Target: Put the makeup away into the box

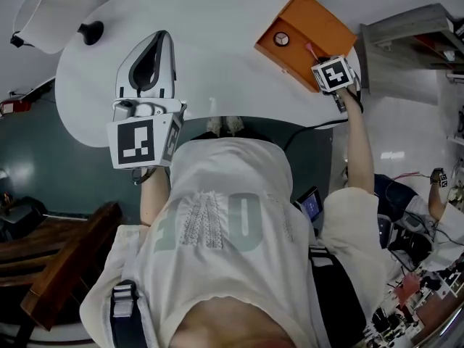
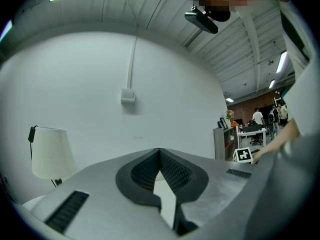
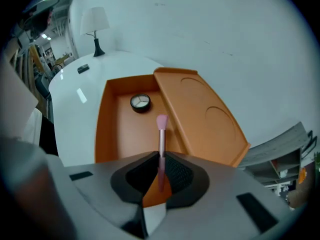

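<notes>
An orange box (image 1: 290, 46) lies open at the far right of the white table (image 1: 217, 85), its lid (image 3: 200, 119) folded out beside it. A round compact (image 3: 140, 102) (image 1: 281, 39) rests on the box floor (image 3: 125, 129). My right gripper (image 3: 161, 156) (image 1: 319, 58) points steeply down over the box, shut on a pink makeup brush (image 3: 161, 134). The brush's bristle end (image 1: 309, 48) sticks out past the jaws above the box floor. My left gripper (image 1: 161, 38) (image 2: 159, 151) is held level above the table's left half, its jaws shut with nothing between them.
A white-shaded lamp (image 1: 40, 17) (image 3: 95, 19) stands at the table's far left end. A small dark object (image 3: 83, 68) lies on the table near it. Grey shelving (image 1: 413, 27) stands right of the box. A wooden chair (image 1: 65, 267) is at my lower left.
</notes>
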Demonstrator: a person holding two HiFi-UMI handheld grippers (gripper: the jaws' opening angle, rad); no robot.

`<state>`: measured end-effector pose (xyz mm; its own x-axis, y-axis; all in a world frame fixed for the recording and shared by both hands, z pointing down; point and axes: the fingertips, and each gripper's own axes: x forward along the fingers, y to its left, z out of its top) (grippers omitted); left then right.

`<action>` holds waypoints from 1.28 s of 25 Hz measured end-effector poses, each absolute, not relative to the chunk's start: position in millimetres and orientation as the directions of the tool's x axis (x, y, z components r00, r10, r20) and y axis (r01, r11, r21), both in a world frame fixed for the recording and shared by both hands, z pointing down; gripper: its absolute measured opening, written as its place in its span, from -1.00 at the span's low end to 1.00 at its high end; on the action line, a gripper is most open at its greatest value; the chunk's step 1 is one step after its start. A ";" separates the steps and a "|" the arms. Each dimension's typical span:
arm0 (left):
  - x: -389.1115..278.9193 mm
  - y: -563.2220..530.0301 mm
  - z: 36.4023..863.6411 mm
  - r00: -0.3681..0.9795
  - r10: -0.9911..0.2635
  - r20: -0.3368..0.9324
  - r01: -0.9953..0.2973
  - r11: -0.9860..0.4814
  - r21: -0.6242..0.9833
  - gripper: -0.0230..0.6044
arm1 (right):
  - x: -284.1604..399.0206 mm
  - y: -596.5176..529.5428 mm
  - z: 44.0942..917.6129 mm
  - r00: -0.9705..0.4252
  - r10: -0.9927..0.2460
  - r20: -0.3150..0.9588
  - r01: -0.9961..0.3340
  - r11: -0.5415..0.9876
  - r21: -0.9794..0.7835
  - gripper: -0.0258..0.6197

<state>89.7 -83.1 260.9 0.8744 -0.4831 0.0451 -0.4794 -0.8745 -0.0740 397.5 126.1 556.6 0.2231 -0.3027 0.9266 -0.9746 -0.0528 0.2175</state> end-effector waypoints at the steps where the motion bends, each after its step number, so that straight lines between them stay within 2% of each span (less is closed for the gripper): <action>1: 90.7 -81.8 260.8 0.875 -0.482 0.047 -0.477 -0.875 -0.077 -0.91 | 399.3 127.4 560.8 0.228 -0.283 0.932 -0.973 -0.048 0.224 -0.76; 6: 91.4 -82.3 260.8 0.875 -0.481 0.052 -0.476 -0.875 -0.087 -0.91 | 407.3 137.4 569.2 0.283 -0.177 0.943 -0.959 -0.081 0.272 -0.76; 12: 89.7 -85.5 258.9 0.875 -0.482 0.045 -0.477 -0.874 -0.091 -0.91 | 399.6 124.1 569.9 0.291 -0.217 0.932 -0.956 -0.035 0.291 -0.76; 20: 90.3 -85.6 260.2 0.875 -0.483 0.044 -0.478 -0.874 -0.080 -0.91 | 398.1 139.6 562.2 0.310 -0.194 0.931 -0.950 -0.095 0.297 -0.56; 24: 91.1 -86.3 260.4 0.876 -0.481 0.043 -0.477 -0.876 -0.076 -0.91 | 385.8 121.8 552.7 0.257 -0.298 0.919 -0.966 -0.086 0.243 -0.56; 29: 93.4 -84.9 257.8 0.879 -0.474 0.038 -0.471 -0.879 -0.080 -0.91 | 387.3 106.3 525.9 0.274 -0.364 0.890 -0.961 -0.062 0.270 -0.56; 31: 93.0 -85.5 255.3 0.879 -0.476 0.028 -0.473 -0.878 -0.078 -0.91 | 383.4 90.0 498.4 0.269 -0.464 0.844 -0.961 -0.075 0.265 -0.57; 32: 92.2 -86.4 254.3 0.877 -0.479 0.024 -0.477 -0.876 -0.074 -0.91 | 380.5 78.6 478.3 0.270 -0.535 0.801 -0.961 -0.094 0.261 -0.69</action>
<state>92.2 -86.4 254.3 0.8773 -0.4793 0.0238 -0.4765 -0.8760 -0.0745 380.5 78.6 478.3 0.2702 -0.5348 0.8006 -0.9607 -0.0943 0.2612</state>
